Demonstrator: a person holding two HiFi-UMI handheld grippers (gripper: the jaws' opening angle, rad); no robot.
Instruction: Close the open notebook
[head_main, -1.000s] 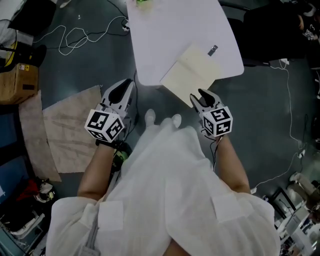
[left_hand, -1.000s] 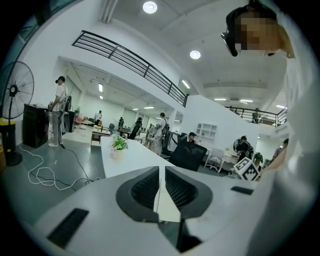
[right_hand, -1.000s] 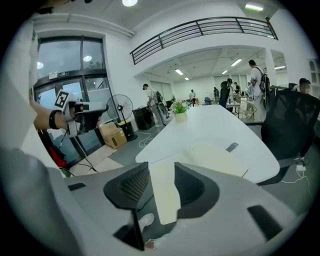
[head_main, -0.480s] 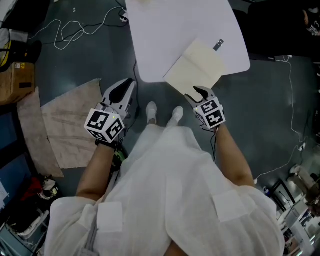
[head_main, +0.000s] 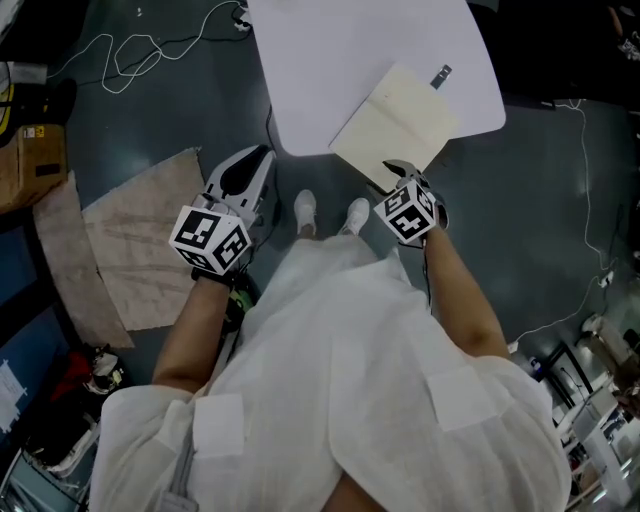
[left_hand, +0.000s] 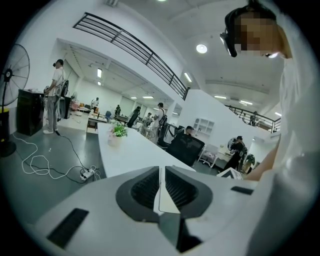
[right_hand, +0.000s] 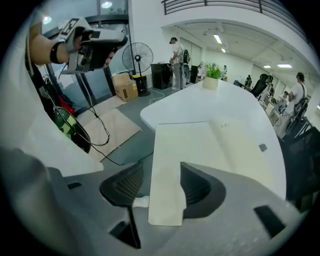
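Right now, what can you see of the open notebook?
The notebook lies open and flat, cream blank pages up, slanted on the white table's near corner, one corner overhanging the edge. Its near edge shows between the right gripper's jaws, which have just been opening; the pads do not press it.

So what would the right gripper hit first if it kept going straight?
Probably the open notebook, its near page overhanging the white table. The right gripper's fingers have just been opening, with that page in the gap, not pressed.
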